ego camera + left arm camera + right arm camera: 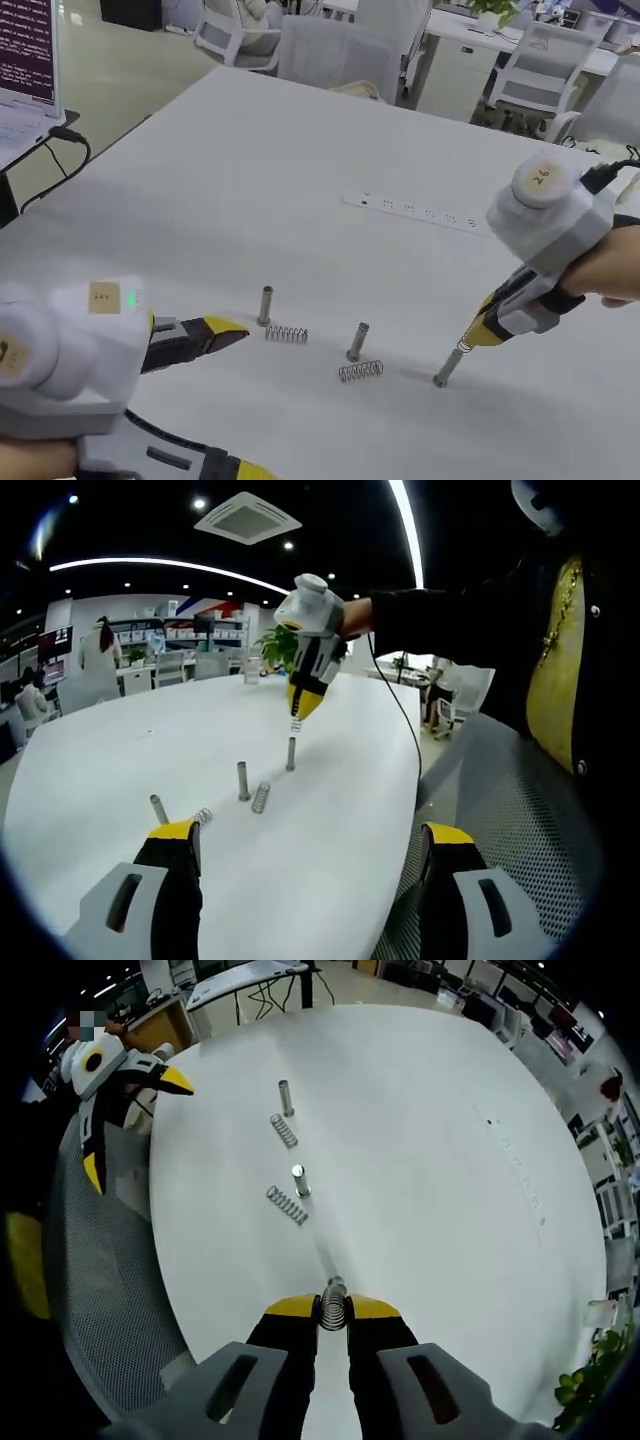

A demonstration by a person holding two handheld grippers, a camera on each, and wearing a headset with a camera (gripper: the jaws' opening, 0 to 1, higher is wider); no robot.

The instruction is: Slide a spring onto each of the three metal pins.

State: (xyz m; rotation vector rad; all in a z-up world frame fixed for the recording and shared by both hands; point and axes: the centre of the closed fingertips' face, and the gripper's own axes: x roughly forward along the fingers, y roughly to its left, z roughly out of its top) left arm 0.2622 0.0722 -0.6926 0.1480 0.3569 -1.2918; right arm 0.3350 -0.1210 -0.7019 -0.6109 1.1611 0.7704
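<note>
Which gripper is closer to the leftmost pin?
Left. The left gripper is open just beside the leftmost pin; the right gripper holds a spring at the far pin.

The pins [265, 305] are smooth, shiny metal; each spring [286, 334] is thin bright wire. The table [250, 180] is matt white. The left gripper [312, 832] and right gripper [335, 1310] have matt plastic shells.

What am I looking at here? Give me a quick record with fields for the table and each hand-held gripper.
Surface: white table
Pins: first pin, middle pin, end pin
Loose springs: one spring lying by the first pin, another spring by the middle pin
Right hand-held gripper: shut on third spring, at the end pin's top
Left hand-held gripper: open, holding nothing
</note>
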